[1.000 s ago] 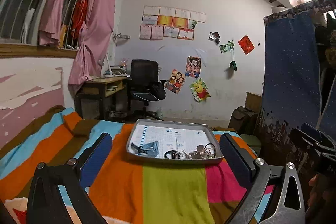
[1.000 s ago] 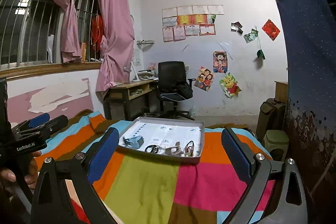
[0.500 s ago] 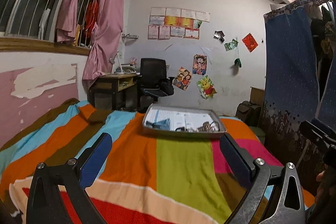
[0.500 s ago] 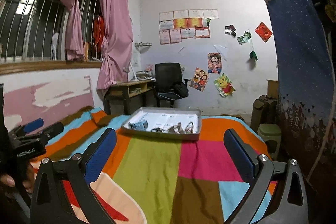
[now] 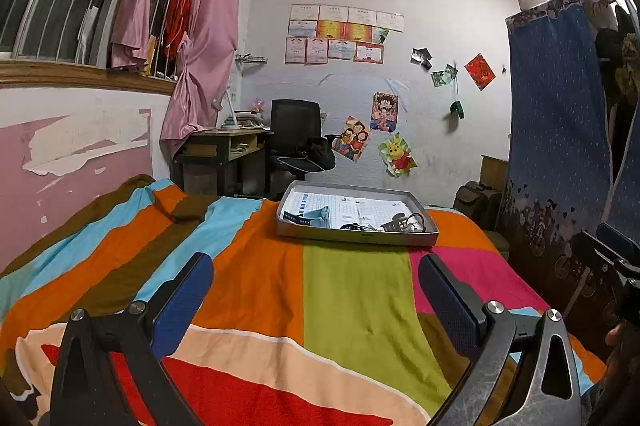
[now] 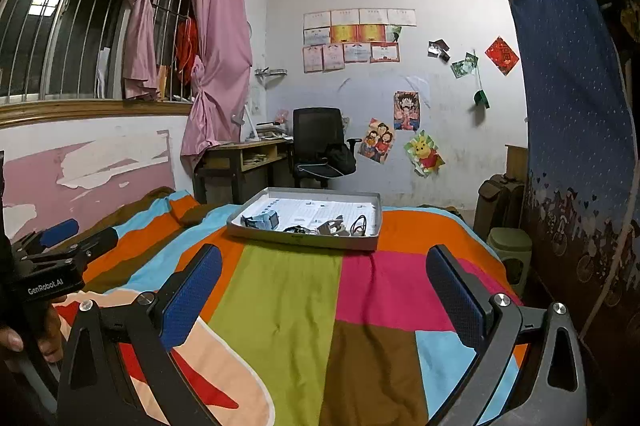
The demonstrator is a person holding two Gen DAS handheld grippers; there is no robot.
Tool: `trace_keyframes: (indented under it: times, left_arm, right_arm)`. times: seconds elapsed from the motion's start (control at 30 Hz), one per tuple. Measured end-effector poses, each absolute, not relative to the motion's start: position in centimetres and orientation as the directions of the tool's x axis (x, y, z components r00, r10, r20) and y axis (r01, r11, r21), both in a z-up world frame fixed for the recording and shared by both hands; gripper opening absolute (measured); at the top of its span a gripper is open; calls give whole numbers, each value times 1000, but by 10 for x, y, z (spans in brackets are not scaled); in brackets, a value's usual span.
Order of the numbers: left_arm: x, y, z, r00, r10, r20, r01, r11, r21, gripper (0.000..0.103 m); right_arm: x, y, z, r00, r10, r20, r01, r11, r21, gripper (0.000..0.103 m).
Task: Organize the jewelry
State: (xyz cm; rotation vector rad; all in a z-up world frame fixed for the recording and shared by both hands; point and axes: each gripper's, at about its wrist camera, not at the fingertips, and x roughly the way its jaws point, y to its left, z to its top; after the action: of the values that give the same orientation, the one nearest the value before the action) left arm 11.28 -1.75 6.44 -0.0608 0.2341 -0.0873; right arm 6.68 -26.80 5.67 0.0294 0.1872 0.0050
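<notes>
Two blue-padded black claws hang over a bed spread with a blanket of orange, green, pink and brown colour blocks (image 6: 288, 306), both well short of the shallow grey cardboard tray (image 6: 304, 240) that holds the jewelry. The left claw (image 5: 316, 300) is spread wide and carries nothing; the right claw (image 6: 324, 292) is likewise released, with only blanket showing between its pads. In the right wrist view the left claw's black handle sits at the near left of the tray, gripped by a hand (image 6: 16, 340).

The tray rests flat on the blanket, lined with a printed white paper sheet (image 6: 320, 212). At the tray's near-left corner lies a pale blue strap-like piece (image 6: 262, 220), possibly a watch band; along the tray's near edge lies a tangle of small dark and silvery metal pieces (image 6: 332, 226), too small to tell apart, with a thin dark loop (image 6: 358, 224) standing up toward the tray's right side.

These pieces are judged light, thin and hard, likely to slip between pads and to snag one another if dragged. The loop's upright arc and the strap's edge look the surest places to pinch; the tangle wants a gentle lift from one free end. The soft bed under the light tray may give and let it slide under a push.

Beyond the tray stand a black office chair (image 6: 320, 142) and a wooden desk (image 6: 244, 156) against a poster-hung white wall.
</notes>
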Motion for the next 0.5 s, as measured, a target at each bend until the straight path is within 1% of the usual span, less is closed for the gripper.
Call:
trace_keyframes:
  times: [0.5]
  left_arm:
    - [115,-16,63,969,-94,-227,81,995,-66,103]
  right_arm:
    - [69,-266,56,983,9,-182,-4,1000,26,100]
